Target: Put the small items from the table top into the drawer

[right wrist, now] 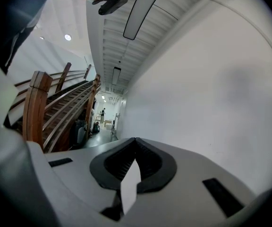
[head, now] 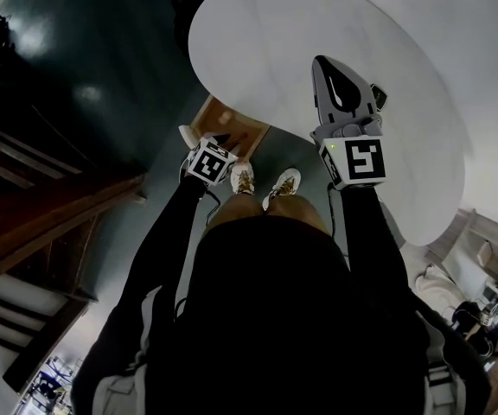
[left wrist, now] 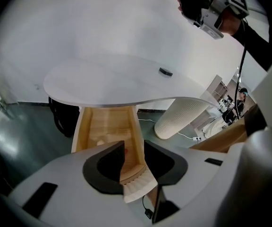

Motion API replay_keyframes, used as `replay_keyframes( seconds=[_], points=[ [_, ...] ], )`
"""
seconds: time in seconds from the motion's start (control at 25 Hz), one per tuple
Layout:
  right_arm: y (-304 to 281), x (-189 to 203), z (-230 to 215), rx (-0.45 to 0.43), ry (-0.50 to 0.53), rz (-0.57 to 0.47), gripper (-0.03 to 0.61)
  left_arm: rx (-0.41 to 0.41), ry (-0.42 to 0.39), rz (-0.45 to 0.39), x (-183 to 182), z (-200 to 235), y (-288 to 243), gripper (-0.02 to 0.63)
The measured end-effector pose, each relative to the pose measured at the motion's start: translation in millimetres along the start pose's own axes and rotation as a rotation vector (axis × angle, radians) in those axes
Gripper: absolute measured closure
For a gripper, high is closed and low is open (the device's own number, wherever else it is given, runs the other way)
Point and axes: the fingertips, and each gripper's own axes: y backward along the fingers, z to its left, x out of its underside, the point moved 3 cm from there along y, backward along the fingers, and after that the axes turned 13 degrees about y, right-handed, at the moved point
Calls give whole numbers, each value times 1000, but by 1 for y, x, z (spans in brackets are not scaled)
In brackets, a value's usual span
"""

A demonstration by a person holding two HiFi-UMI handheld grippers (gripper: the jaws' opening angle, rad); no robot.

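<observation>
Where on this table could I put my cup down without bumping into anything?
Nearly the whole white table top is bare: only one small dark item lies on it, beside the right gripper. It is tighter at the open wooden drawer below the near edge, where the left gripper hangs.

A brown wooden staircase (right wrist: 55, 110) is climbing beside a plain white wall (right wrist: 211, 89); a long white ceiling lamp (right wrist: 143, 8) is hanging overhead; a dark glossy green floor (head: 93, 67) is catching light; a white plug strip (left wrist: 195, 138) is lying on it.
</observation>
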Motion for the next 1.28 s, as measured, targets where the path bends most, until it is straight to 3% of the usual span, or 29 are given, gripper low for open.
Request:
replay_keyframes(
  seconds=[0.32,0.48,0.64,0.8,1.0,1.16,1.28],
  points=[
    [0,0,2,1,-1,-5,554,-6,12,2,3,4,3,474],
    [3,0,-2,15,-5,-12,554,-17,44,-70,-17,6,21,474],
    [6,1,-7,37,-9,-16,554,-19,24,-223,-64,1,62,474],
    [7,-1,-10,48,-5,-29,554,42,-8,-434,-123,-19,113,474],
    [9,-10,-17,70,2,-52,554,18,-145,-721,-189,-50,181,474],
    [15,-18,-27,95,2,-74,554,-61,-262,-931,-219,-76,227,474],
    [22,-18,-36,118,3,-75,554,-64,-332,-982,-227,-97,236,474]
  ],
)
